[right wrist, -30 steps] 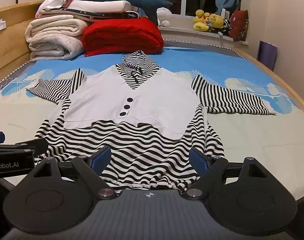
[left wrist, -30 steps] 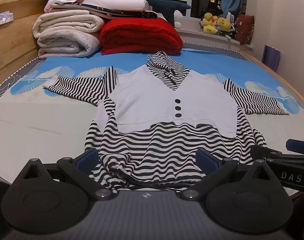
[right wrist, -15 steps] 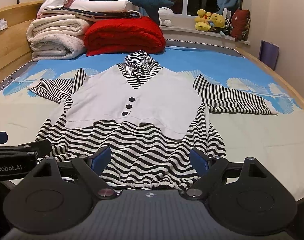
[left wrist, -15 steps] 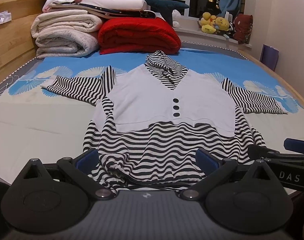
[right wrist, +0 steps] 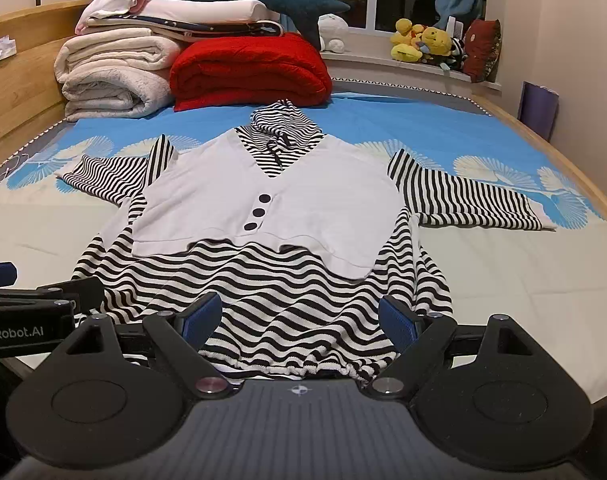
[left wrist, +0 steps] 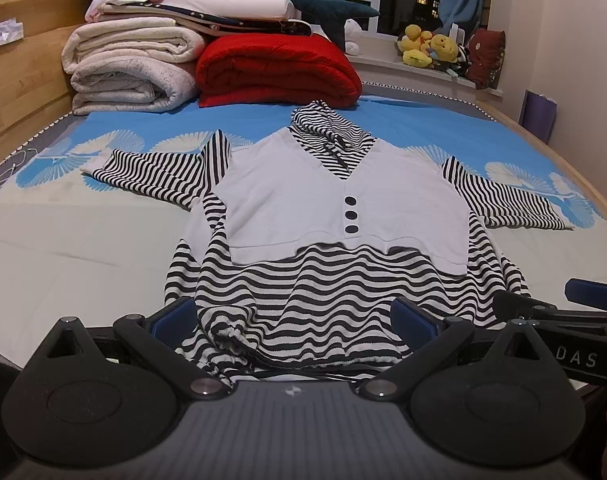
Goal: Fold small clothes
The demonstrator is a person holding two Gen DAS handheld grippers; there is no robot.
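Nothing has shifted since earlier: both the left gripper (left wrist: 293, 318) and right gripper (right wrist: 299, 316) hover spread wide at lower frame, the striped hoodie (left wrist: 343, 208) hem lying between each pair of jaws, ungrasped.

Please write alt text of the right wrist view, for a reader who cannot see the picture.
A black-and-white striped hooded top with a white vest front lies spread flat on a bed, sleeves out to both sides. The open right hand-held gripper hangs over its hem, holding nothing. Behind are a red blanket and folded white blankets.

Striped hooded top (left wrist: 343, 216) with white vest front lies flat, sleeves spread.
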